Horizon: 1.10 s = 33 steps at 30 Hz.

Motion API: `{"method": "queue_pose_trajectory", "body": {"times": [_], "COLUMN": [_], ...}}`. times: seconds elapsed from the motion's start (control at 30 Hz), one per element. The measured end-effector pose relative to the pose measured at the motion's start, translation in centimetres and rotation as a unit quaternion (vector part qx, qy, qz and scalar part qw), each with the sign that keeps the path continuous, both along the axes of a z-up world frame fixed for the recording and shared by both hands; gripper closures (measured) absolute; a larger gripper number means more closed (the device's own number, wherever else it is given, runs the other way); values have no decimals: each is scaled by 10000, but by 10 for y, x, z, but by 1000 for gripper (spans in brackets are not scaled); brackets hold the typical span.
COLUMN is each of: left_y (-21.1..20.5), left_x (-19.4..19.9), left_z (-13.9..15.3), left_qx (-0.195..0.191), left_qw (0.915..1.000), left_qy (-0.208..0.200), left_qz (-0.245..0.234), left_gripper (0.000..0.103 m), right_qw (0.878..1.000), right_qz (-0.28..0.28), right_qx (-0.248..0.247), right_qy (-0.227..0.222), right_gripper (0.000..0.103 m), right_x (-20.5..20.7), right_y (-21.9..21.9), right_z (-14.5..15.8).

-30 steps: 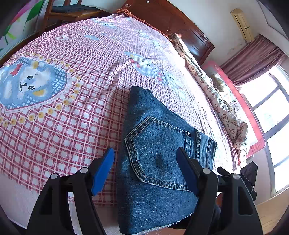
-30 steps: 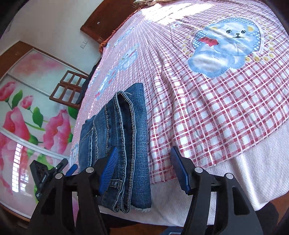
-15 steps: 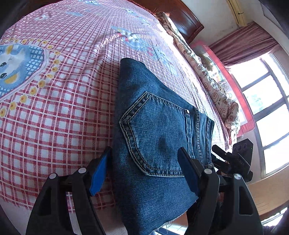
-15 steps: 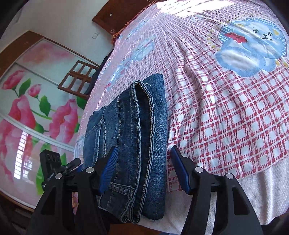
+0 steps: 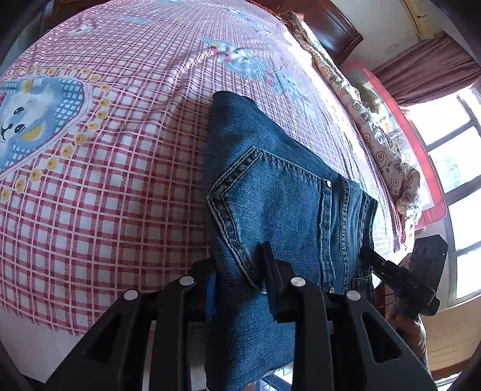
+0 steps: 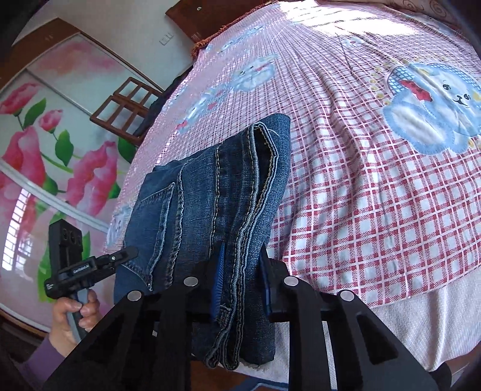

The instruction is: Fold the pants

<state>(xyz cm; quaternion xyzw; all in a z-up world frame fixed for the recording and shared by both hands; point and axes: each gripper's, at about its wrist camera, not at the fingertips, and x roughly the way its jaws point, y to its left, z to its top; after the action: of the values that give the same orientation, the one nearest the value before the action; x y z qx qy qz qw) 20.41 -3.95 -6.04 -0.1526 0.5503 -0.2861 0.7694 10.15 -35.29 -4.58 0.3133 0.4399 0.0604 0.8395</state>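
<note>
Folded blue jeans (image 5: 279, 192) lie at the near edge of the bed, back pocket up; in the right wrist view the jeans (image 6: 216, 198) show their stacked folded layers. My left gripper (image 5: 237, 279) is shut on the near end of the jeans by the pocket. My right gripper (image 6: 240, 279) is shut on the thick folded edge at the other side. Each gripper shows in the other's view, the right gripper (image 5: 399, 276) at the waistband side, the left gripper (image 6: 87, 267) held by a hand.
The bed has a red-and-white checked cover (image 5: 105, 186) with a bear print (image 6: 433, 105). A rolled patterned quilt (image 5: 381, 141) lies along the far side. A wooden headboard (image 5: 336, 27), a wooden chair (image 6: 126, 108) and a flowered wardrobe door (image 6: 45, 156) stand around the bed.
Both grippers moved in over the jeans and closed: left on the pocket end, right on the folded edge. They were open before.
</note>
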Motion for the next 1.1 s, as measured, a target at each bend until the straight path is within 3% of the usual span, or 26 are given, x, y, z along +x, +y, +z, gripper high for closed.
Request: {"method": "queue_pose_trajectory", "body": {"times": [0.33, 0.63, 1.1], "left_y": [7, 6, -12], "left_x": [-1, 36, 124], "left_z": [44, 69, 56], "left_qx": [-204, -290, -185], "left_qw": [9979, 9952, 9927], "left_qy": [-602, -923, -1120], "left_qz": [95, 144, 396], "left_gripper": [85, 85, 85], "right_qw": [9986, 9966, 9963], "right_qz": [211, 273, 192], "right_qx": [-152, -233, -352], "right_qy": [-453, -746, -754], "right_gripper": [89, 89, 89], "right_x": [0, 32, 130], "right_y": [3, -2, -24], "right_z": [48, 76, 55]}}
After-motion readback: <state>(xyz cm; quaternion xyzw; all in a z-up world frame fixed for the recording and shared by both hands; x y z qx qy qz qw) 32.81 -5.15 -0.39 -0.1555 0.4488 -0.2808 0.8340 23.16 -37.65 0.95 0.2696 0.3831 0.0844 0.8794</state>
